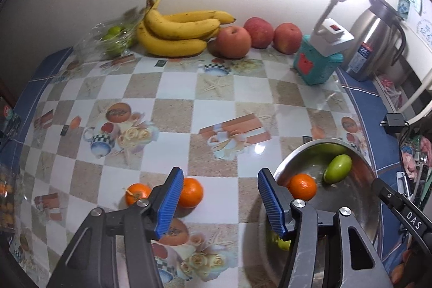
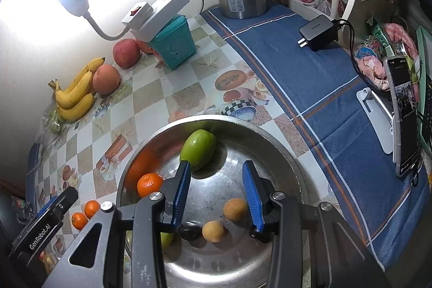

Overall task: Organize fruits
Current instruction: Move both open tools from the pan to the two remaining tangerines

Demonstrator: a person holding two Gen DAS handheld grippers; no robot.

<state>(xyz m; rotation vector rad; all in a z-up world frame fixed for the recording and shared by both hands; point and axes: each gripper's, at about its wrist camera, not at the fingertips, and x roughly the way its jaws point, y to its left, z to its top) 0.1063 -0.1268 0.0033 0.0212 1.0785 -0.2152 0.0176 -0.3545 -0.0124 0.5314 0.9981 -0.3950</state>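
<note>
left claw (image 1: 220, 196): spread, empty, low over the table between the loose tangerines and the bowl
right claw (image 2: 216, 193): spread, empty, above the bowl's middle
bowl (image 2: 270, 136): holds one tangerine (image 2: 149, 184), a green fruit (image 2: 198, 149), two small brown fruits (image 2: 235, 209) — part done
loose tangerines (image 1: 190, 192): two on the table, just left of the bowl, likely next
far wall: bananas (image 1: 175, 31), apples (image 1: 233, 41) and bagged green fruit (image 1: 114, 38) — untouched, well apart from the bowl
</note>
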